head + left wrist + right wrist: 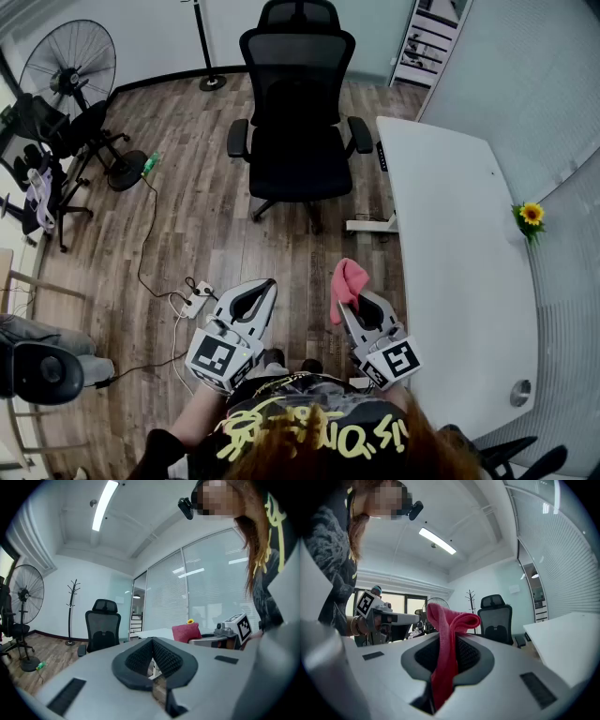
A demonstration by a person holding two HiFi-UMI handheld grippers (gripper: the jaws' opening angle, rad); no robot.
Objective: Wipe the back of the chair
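Standing well ahead of me on the floor [206, 216], the chair [298, 159] faces me, its back [297, 70] on the far side of the seat, and neither gripper touches it. The desk [450, 244] runs along my right, its near corner just beside the chair's armrest. My right gripper [359, 302] is clamped on a pink cloth [349, 279], which is pinched between the pads and folds over above the jaw tips, toward the chair. My left gripper [265, 287], near the right one and level with it, has its jaws together with nothing between them. A fan [70, 61] stands well off to my left.
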